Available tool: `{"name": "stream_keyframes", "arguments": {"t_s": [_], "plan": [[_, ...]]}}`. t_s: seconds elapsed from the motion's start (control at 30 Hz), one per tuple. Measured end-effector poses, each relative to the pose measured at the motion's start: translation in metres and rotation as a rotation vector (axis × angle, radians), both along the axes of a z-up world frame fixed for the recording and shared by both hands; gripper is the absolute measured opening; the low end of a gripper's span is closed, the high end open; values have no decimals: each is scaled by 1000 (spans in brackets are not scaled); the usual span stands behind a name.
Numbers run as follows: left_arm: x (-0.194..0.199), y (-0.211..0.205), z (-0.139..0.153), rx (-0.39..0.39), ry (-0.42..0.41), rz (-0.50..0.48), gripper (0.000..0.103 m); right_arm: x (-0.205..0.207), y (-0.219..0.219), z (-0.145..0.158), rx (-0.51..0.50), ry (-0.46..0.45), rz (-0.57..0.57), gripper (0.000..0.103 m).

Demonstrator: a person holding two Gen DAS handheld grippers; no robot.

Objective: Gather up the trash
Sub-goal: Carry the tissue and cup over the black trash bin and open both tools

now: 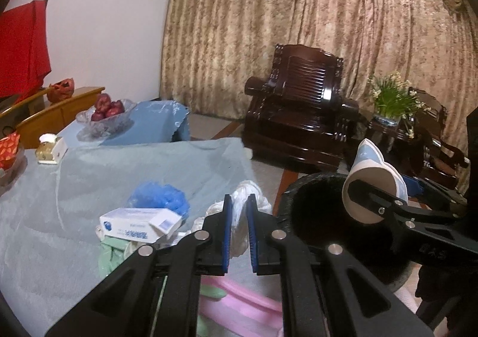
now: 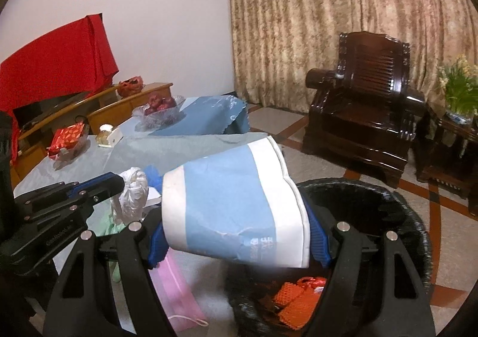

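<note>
My left gripper [image 1: 239,200] is shut on a crumpled white plastic bag [image 1: 239,217], lifted above the cloth-covered table [image 1: 89,175]. The same bag [image 2: 134,193] shows in the right wrist view at the tip of that gripper [image 2: 118,183]. My right gripper [image 2: 237,240] is shut on a dented blue-and-white paper cup [image 2: 233,202], held over the near rim of the black bin [image 2: 397,205]. An orange wrapper [image 2: 298,298] lies in the bin. On the table lie a white box [image 1: 140,223], a blue plastic wad [image 1: 161,196], a pink mask [image 2: 176,286] and a green scrap [image 1: 110,256].
At the table's far end stand a glass bowl of red fruit [image 1: 107,116] and a small bottle [image 1: 47,149]. A dark wooden armchair [image 1: 298,110] and a potted plant [image 1: 391,98] stand beyond the bin by the curtain. A red cloth [image 2: 53,68] covers a cabinet at the left.
</note>
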State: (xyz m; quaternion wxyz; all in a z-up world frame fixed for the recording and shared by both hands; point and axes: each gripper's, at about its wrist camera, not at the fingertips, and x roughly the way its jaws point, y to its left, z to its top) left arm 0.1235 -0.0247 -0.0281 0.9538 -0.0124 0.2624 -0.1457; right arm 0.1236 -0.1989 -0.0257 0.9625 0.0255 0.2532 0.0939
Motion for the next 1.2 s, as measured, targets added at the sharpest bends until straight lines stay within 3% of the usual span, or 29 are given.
{"name": "stream_keyframes", "arguments": {"t_s": [0.37,0.63,0.93,1.0,1.2], "plan": [[5,-65,9,-17,-19,-143,10,-17,-67,-2,-1,-1,-142,72],[21,-121,-7,-13,2,-236,10,-17,-109,-24,-26,35,-235,72],[35,-155,-30,-8,53,-311,11,-10,-140,-60,-35,99,-300,75],[37,-158,-32,-7,65,-323,15,-9,-144,-66,-36,110,-319,86],[40,-148,-32,-16,75,-306,51,-13,-152,-74,-18,117,-359,93]]}}
